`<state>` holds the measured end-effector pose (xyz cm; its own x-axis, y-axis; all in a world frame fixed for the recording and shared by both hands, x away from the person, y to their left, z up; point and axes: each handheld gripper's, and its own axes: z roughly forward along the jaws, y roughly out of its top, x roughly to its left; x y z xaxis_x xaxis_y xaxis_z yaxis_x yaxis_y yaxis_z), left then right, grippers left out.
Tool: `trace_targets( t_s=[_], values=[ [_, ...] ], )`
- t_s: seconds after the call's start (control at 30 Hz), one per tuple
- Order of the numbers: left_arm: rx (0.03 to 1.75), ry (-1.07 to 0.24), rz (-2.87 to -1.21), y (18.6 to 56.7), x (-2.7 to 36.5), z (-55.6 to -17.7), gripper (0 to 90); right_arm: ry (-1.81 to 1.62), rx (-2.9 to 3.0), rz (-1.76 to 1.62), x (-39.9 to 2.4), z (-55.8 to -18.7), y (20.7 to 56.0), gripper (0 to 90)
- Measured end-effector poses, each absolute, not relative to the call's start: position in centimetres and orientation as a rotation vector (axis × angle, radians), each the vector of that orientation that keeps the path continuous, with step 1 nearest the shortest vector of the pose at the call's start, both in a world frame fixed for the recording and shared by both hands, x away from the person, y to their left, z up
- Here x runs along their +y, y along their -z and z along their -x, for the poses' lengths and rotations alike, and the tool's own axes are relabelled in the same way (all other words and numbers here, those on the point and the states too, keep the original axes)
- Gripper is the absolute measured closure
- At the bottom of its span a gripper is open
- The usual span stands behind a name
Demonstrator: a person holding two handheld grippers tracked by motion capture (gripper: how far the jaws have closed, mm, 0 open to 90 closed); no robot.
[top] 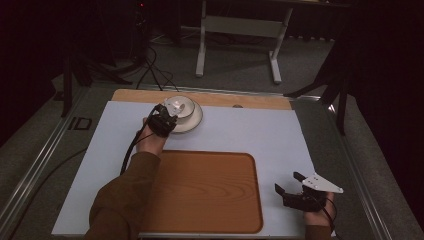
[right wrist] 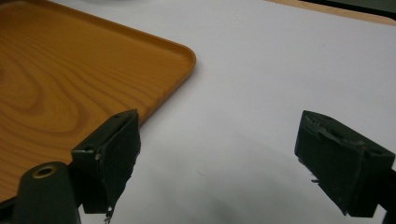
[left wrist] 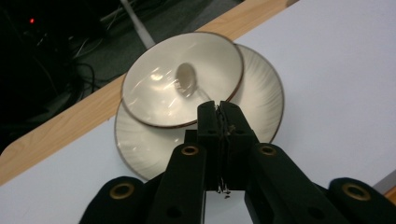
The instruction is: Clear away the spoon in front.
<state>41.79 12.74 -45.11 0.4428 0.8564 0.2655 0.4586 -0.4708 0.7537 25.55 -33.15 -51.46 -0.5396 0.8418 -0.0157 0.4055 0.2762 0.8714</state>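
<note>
A cream bowl with a brown rim stands on a ribbed cream saucer at the far edge of the white mat. In the left gripper view the bowl sits on the saucer, and what looks like a pale spoon lies inside it. Its thin handle runs over the rim into my left gripper, whose jaws are pressed together on it. From above, the left gripper is at the bowl's near left side. My right gripper rests at the near right with jaws wide apart over bare mat.
A wooden tray lies on the white mat at the near middle, its corner just left of the right gripper. The wooden table edge runs behind the saucer. Beyond it are cables and a white stand on the floor.
</note>
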Motion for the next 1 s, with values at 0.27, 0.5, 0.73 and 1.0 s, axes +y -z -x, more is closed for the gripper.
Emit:
trace_targets(
  t_s=[0.27, 0.5, 0.73, 1.0],
  values=[
    [1.116, -0.835, -2.072, 45.0, 13.7, -41.5, 89.3, -1.198, 2.070, -1.120, -33.1, -25.5, 51.5, 14.1],
    [1.094, -0.839, -2.057, 44.5, 13.9, -40.9, 89.4, -1.199, 2.071, -1.119, -33.1, -25.5, 51.5, 14.1],
    [1.078, -0.851, -2.046, 43.8, 14.0, -40.3, 89.4, -1.200, 2.070, -1.119, -33.1, -25.5, 51.5, 14.1],
    [1.065, -0.863, -2.037, 43.1, 14.4, -39.6, 89.3, -1.202, 2.066, -1.121, -33.2, -25.5, 51.4, 14.1]
  ],
)
